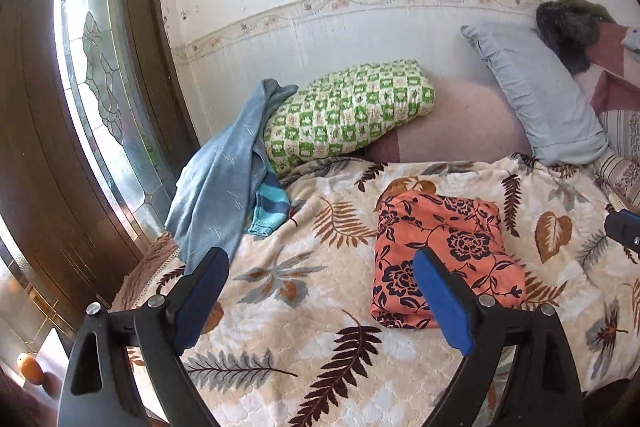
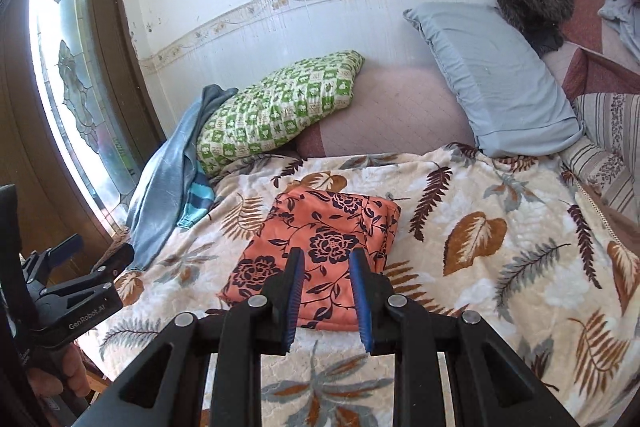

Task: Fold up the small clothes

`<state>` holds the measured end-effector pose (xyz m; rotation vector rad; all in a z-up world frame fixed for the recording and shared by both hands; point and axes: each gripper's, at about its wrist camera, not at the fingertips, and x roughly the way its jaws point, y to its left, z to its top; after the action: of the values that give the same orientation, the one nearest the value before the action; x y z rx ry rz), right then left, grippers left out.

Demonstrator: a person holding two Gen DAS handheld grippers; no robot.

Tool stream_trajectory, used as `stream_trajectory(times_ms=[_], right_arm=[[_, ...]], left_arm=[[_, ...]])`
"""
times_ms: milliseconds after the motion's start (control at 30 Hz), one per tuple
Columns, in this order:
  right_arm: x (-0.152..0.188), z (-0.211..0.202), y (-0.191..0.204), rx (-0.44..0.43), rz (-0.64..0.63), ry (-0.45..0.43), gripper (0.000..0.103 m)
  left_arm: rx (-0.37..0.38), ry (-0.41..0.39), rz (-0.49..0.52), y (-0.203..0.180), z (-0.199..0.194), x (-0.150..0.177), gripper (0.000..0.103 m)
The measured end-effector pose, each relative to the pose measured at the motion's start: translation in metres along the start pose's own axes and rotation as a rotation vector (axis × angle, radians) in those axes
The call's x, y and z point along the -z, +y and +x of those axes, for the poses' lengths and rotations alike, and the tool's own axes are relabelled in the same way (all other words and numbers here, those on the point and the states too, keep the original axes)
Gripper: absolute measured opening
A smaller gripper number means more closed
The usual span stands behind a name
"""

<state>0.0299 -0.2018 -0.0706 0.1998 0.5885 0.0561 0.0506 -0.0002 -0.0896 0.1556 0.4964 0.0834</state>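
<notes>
Left gripper (image 1: 320, 291) wide open, empty, above leaf-print blanket (image 1: 304, 339). Right gripper (image 2: 327, 293) part open, empty, just before folded orange floral garment (image 2: 320, 247). Risk: careless pinch drags top layer, undoes fold. Farther left: unfolded blue cloth (image 1: 216, 187) draped against green checked pillow (image 1: 348, 115), may snag; grey pillow (image 2: 492, 79) behind.

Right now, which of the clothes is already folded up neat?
The orange flowered cloth, a flat rectangle mid-blanket. The light blue garment lies crumpled by the green checked pillow.
</notes>
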Motion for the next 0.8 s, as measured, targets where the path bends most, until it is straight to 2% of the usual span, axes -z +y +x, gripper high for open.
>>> stream_trajectory(times_ms=[133,367,800], right_arm=[[0.0,-0.03,0.02,-0.004,-0.033,-0.027,0.026],[0.008,-0.063,0.04,-0.003,-0.058,-0.036,0.026],[0.014,-0.094,0.046,-0.003,0.0,-0.05,0.026]], left_arm=[[0.012,-0.054,-0.019,0.01,-0.037,-0.009,0.094],[0.046,-0.092,-0.048,0.021,-0.078,-0.016,0.094],[0.044,-0.108,-0.098,0.036,-0.11,-0.017,0.094]])
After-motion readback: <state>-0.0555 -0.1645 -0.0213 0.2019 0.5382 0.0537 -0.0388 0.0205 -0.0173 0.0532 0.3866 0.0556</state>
